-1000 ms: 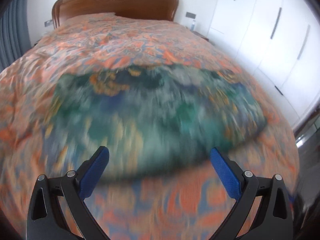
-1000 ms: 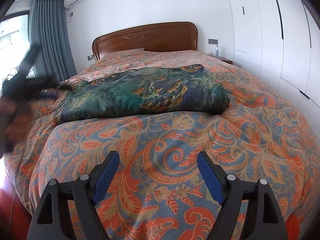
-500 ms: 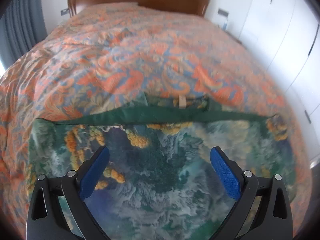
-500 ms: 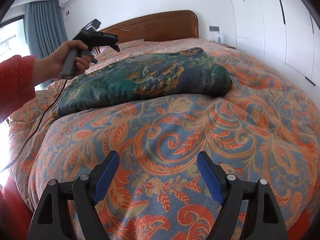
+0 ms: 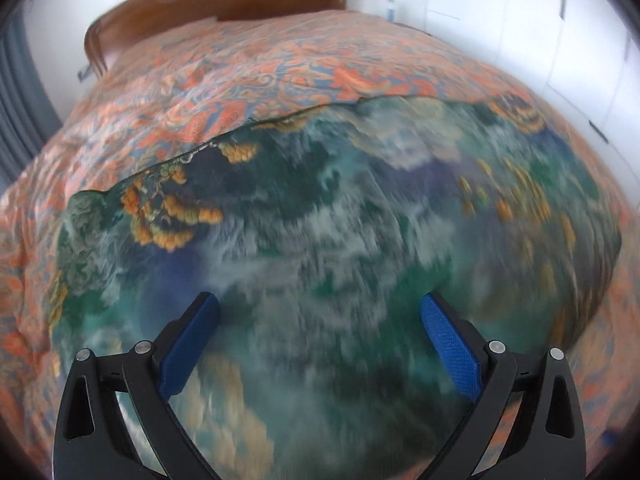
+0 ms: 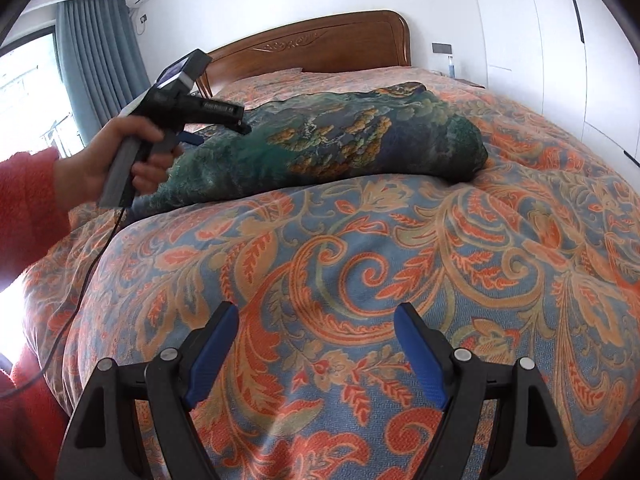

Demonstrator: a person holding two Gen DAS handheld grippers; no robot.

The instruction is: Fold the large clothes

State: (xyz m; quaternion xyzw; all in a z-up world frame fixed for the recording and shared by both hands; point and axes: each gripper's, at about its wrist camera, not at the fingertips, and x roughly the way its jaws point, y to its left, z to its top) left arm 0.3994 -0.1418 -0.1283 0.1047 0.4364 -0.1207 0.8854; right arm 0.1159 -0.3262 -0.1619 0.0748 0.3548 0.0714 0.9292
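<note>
The right gripper (image 6: 316, 352) hangs over the orange-and-blue paisley bedspread (image 6: 360, 264), blue-padded jaws spread wide, nothing between them. Farther up the bed lies the folded dark green garment with gold and blue landscape print (image 6: 340, 144). The left gripper (image 5: 320, 340), held by a hand (image 6: 116, 160) in a red fuzzy sleeve (image 6: 24, 196), hovers above it, jaws likewise released. Behind stands a carved wooden headboard (image 6: 320, 44).

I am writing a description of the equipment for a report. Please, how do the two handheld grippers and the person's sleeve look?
Each gripper, left and right, has two black, cut-out arms with silver rivets and textured blue finger pads. Seen from the right wrist, the left tool has a grey handle, a black body with white lettering, a boxy unit on top and a thin black cable. The sleeve is red and fuzzy.
</note>
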